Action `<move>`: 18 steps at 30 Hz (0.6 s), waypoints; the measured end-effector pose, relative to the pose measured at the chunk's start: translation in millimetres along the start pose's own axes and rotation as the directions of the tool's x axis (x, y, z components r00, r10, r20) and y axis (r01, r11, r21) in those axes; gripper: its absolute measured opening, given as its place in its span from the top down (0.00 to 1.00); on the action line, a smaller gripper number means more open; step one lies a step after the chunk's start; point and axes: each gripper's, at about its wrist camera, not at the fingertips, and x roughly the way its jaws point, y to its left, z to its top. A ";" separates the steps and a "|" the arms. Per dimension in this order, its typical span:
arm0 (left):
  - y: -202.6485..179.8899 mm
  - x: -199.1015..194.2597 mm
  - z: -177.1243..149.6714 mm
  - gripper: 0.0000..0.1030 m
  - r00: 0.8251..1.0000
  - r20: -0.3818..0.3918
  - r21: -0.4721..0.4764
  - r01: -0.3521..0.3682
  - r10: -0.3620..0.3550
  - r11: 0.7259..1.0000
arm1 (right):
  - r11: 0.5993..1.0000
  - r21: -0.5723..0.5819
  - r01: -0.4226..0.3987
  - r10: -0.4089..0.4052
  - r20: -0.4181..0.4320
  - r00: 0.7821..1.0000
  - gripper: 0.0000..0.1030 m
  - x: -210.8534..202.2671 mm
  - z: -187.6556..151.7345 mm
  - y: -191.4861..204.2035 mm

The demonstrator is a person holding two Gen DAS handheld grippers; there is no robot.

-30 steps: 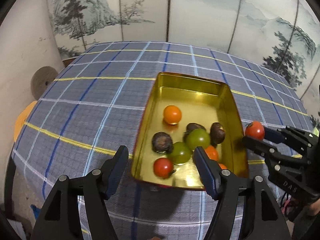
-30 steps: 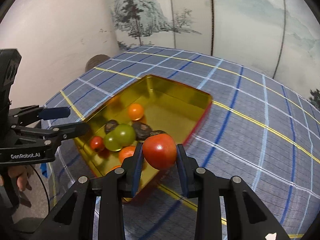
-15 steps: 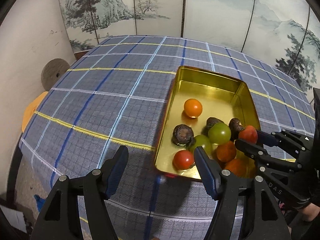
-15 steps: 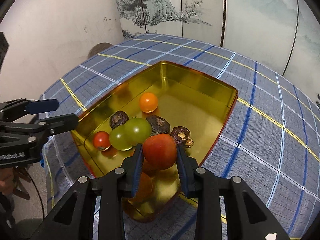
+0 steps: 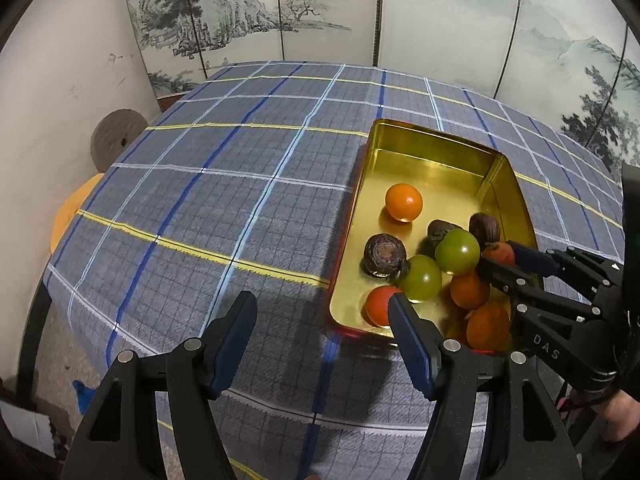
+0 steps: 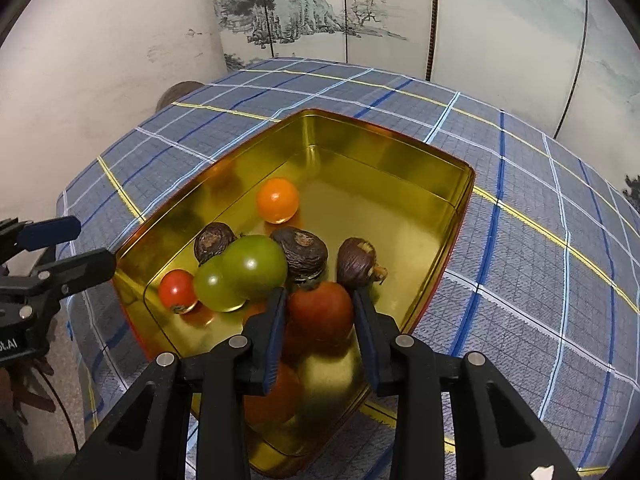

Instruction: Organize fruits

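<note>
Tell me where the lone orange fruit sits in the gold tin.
In the right wrist view the orange fruit sits alone toward the gold tin's far end, left of centre, beyond the dark fruits and green tomatoes.

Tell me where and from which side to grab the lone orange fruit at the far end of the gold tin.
Take the orange fruit across its widest middle, coming straight down from above. It is round and sits apart from the pile, with bare tin floor on either side for the fingers. A sideways approach would likely meet the tin's walls.

Two black hand-held grippers: left hand-held gripper [image 5: 320, 320] and right hand-held gripper [image 6: 320, 308], blue pads [image 5: 412, 348] inside, silver screws, white "DAS" lettering on the right one.
</note>
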 end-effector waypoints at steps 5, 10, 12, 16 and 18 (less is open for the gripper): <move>-0.7 -0.9 -2.5 0.33 1.000 -0.002 0.001 -0.003 0.003 1.000 | 1.000 0.008 0.011 -0.011 0.002 1.000 0.69 -0.7 -0.9 1.1; -1.3 -1.8 -4.5 0.33 1.000 -0.004 0.006 -0.007 0.007 1.000 | 1.000 0.011 0.015 -0.015 0.003 1.000 0.68 -1.3 -1.3 2.1; -1.5 -2.3 -5.2 0.33 1.000 -0.003 0.007 -0.006 0.006 1.000 | 1.000 0.010 0.013 -0.013 0.004 1.000 0.66 -1.7 -1.3 2.4; -2.4 -3.8 -6.3 0.33 1.000 -0.001 0.009 -0.009 0.009 1.000 | 1.000 0.007 0.015 -0.015 0.008 1.000 0.62 -4.1 -2.4 4.4; -2.9 -5.2 -7.3 0.33 1.000 -0.001 0.012 -0.011 0.011 1.000 | 1.000 0.005 0.018 -0.018 0.011 1.000 0.60 -6.2 -3.4 5.6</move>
